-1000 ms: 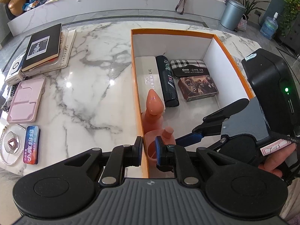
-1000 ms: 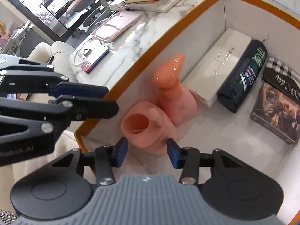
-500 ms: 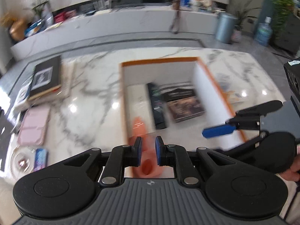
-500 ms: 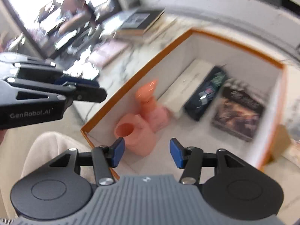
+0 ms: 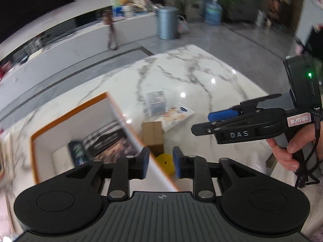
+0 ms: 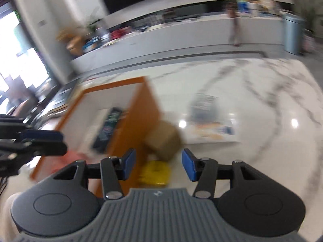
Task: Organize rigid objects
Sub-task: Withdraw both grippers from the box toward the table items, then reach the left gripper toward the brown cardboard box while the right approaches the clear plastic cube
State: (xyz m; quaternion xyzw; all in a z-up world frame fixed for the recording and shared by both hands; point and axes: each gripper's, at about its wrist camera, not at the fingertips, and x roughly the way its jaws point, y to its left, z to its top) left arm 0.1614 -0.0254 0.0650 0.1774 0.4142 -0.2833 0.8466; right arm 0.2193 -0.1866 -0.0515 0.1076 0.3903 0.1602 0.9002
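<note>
An orange-rimmed white box stands on the marble table and holds a dark bottle and flat packs. Just right of it lie a brown cardboard box and a yellow object. My left gripper is open and empty above the box's right wall. My right gripper is open and empty above the yellow object; it also shows in the left wrist view. Both views are blurred.
A flat printed pack and a small labelled packet lie on the table right of the box. A pink object shows inside the box's near corner. A long counter and a bin stand beyond.
Both grippers have swung right, from over the box's pink items to its right wall and the yellow and brown objects. The left gripper has opened wider.
</note>
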